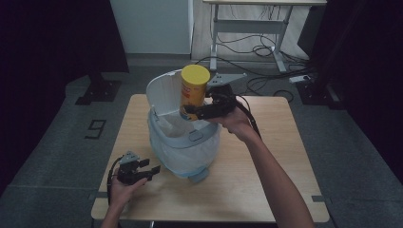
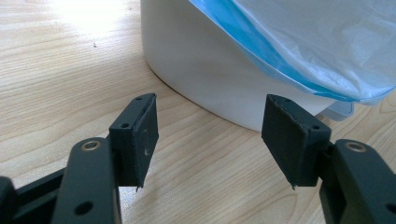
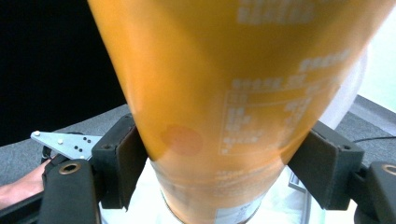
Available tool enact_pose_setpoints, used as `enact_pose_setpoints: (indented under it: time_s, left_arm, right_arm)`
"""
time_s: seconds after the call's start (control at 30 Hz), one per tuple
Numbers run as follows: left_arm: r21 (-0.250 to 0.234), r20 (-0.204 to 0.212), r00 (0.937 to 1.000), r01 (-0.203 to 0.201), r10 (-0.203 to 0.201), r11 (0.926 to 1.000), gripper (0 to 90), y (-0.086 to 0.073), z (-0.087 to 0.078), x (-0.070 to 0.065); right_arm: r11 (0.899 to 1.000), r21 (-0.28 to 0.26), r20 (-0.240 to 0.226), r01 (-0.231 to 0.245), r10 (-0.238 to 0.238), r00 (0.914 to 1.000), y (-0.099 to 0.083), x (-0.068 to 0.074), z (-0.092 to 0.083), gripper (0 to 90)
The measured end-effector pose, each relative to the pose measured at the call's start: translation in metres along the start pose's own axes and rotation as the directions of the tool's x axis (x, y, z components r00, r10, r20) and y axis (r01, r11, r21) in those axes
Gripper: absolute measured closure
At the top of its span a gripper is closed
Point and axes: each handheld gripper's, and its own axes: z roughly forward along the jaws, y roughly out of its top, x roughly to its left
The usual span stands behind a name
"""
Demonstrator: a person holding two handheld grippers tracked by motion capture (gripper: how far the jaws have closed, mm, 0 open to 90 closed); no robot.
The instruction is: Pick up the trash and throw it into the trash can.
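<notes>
A yellow-lidded orange canister (image 1: 193, 91) hangs upright over the open white bin (image 1: 183, 142), with my right gripper (image 1: 196, 112) shut on its lower part. The right gripper view has the canister (image 3: 224, 107) clamped between both black pads (image 3: 122, 158). The bin wears a blue-white plastic liner (image 1: 166, 145), and its lid (image 1: 164, 93) stands raised at the back. My left gripper (image 1: 153, 169) rests low on the table, left of the bin's base, jaws open and holding nothing. In the left gripper view my left gripper (image 2: 208, 135) faces the bin's white wall (image 2: 196, 60) and the liner's edge (image 2: 299, 46).
The wooden table (image 1: 266, 175) has free room to the right of the bin and in front of it. Behind the table are a dark floor, a desk frame (image 1: 247, 28) with cables, and a floor marking (image 1: 96, 128) at the left.
</notes>
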Motion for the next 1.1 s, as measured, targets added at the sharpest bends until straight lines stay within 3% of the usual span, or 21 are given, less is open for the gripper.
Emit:
enact_pose_setpoints:
  time_s: [0.1, 0.17, 0.3, 0.63, 1.1]
  left_arm:
    - [0.003, 0.0, 1.0, -0.002, 0.002, 1.0, 36.3, 0.0, 0.001, 0.0]
    - [0.004, 0.001, 1.0, -0.003, 0.003, 1.0, 36.3, 0.0, 0.001, 0.0]
    - [0.001, 0.0, 1.0, 0.0, 0.0, 1.0, 36.3, 0.0, 0.0, 0.0]
    - [-0.004, -0.008, 1.0, 0.004, -0.004, 1.0, 36.3, 0.001, -0.001, 0.001]
    - [0.003, -0.014, 0.9999, 0.003, -0.003, 1.0, 36.3, 0.0, 0.001, 0.0]
  right_arm:
    - [1.0, 0.003, -0.003, 0.003, -0.003, 1.0, -0.002, 0.0, 0.007, 22.7]
    - [1.0, 0.011, -0.012, 0.001, 0.0, 0.9999, -0.004, 0.0, 0.012, 13.5]
    - [1.0, 0.019, -0.001, 0.013, -0.013, 0.9999, -0.008, 0.002, 0.012, 12.4]
    - [1.0, -0.002, 0.047, 0.018, -0.018, 0.9988, -0.027, -0.004, -0.021, 16.2]
    - [0.999, -0.035, 0.12, -0.021, 0.025, 0.9924, -0.084, -0.015, -0.076, 19.3]
